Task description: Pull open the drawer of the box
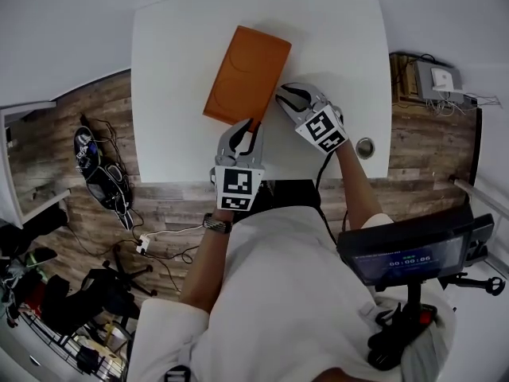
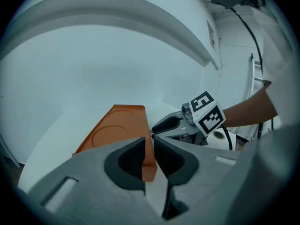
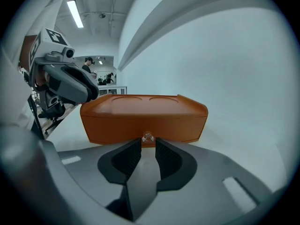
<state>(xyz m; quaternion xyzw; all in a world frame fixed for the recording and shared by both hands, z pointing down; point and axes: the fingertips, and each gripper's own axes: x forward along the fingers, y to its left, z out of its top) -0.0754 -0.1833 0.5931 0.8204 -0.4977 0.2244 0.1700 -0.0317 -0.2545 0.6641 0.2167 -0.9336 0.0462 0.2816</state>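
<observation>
An orange box (image 1: 246, 74) lies at a slant on the white table (image 1: 334, 38). In the right gripper view its drawer front (image 3: 145, 125) faces me, flush with the box, and carries a small clear knob (image 3: 147, 137). My right gripper (image 3: 148, 143) is open, with the knob just at its fingertips and its pads not pressing on it. My left gripper (image 2: 148, 139) stands at the box's near corner (image 2: 147, 165). Its jaws are almost together and orange fills the narrow gap; whether they pinch the corner is unclear. In the head view the left gripper (image 1: 251, 124) meets the box's near edge and the right gripper (image 1: 280, 98) its right side.
A round cable hole (image 1: 365, 147) sits in the table near its front right corner. Bare table top lies beyond and to the right of the box. Cables and bags (image 1: 103, 173) lie on the wooden floor at left; a screen (image 1: 406, 253) stands at right.
</observation>
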